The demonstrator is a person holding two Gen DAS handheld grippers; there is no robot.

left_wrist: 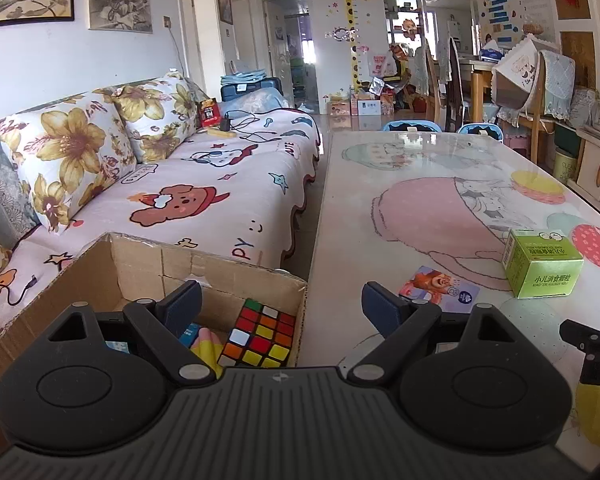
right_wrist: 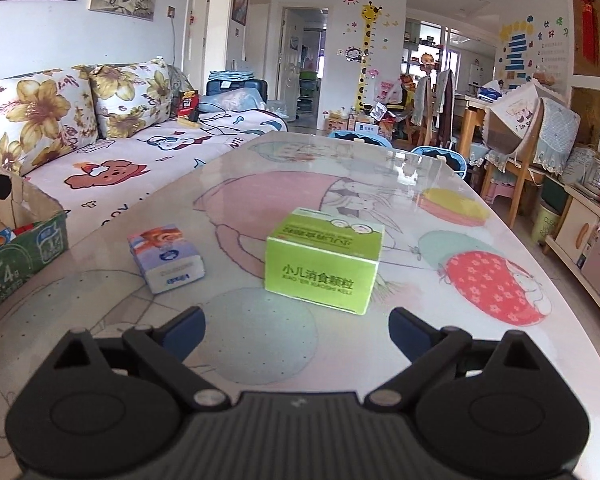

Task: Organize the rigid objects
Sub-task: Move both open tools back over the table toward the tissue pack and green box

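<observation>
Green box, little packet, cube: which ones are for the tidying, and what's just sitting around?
For tidying: green box, small tissue packet, Rubik's cube, cardboard box.

Just sitting around: sofa, flowered cushions, charger with cable, blue stools.

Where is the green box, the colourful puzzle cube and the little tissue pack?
green box (right_wrist: pixel 320 276): right wrist view, its front face with the writing.
puzzle cube (left_wrist: pixel 260 336): left wrist view, its top face, inside the cardboard box.
tissue pack (right_wrist: pixel 165 256): right wrist view, its top.

A green medicine box sits upright on the worktop, a small tissue pack lying near its left. A Rubik's cube rests tilted inside the cardboard box.
</observation>
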